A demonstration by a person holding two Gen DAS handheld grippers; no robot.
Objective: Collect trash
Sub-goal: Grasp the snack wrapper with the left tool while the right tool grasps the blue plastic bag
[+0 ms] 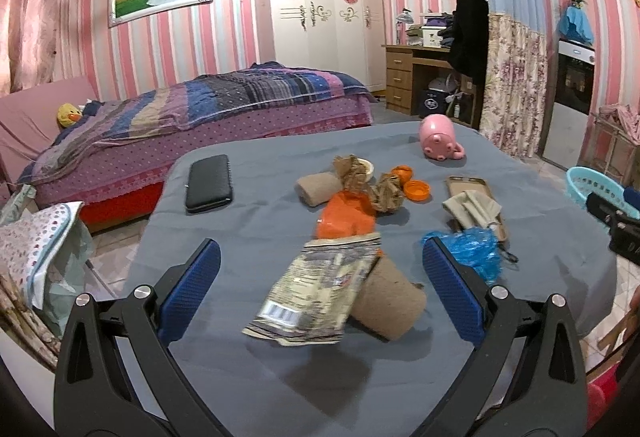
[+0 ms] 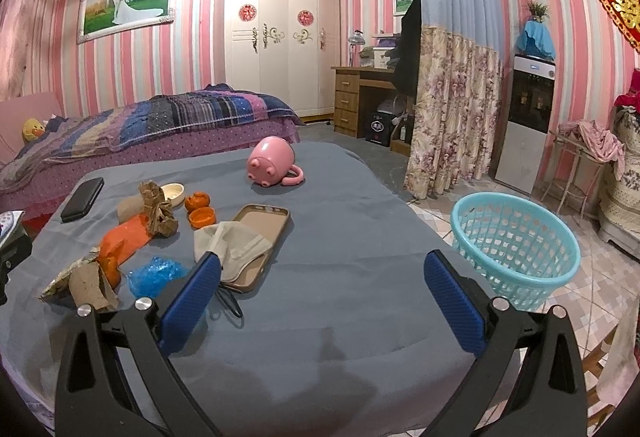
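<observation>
Trash lies on a table under a grey-blue cloth (image 1: 260, 221). A flattened printed snack wrapper (image 1: 312, 293) leans on a brown cardboard roll (image 1: 390, 307), between the fingers of my open left gripper (image 1: 320, 289). Beyond them lie an orange wrapper (image 1: 346, 217), crumpled brown paper (image 1: 360, 177), a second roll (image 1: 316, 187) and a crumpled blue plastic bag (image 1: 476, 247). My right gripper (image 2: 322, 301) hangs open over bare cloth, the blue bag (image 2: 154, 275) to its left. A turquoise basket (image 2: 516, 245) stands on the floor right of the table.
A black wallet (image 1: 209, 183), a pink pig mug (image 2: 272, 161) on its side, a phone case (image 2: 260, 237) with a beige cloth on it, and orange lids (image 2: 202, 217) also lie on the table. A bed (image 1: 180, 129) stands behind, a desk and wardrobe farther back.
</observation>
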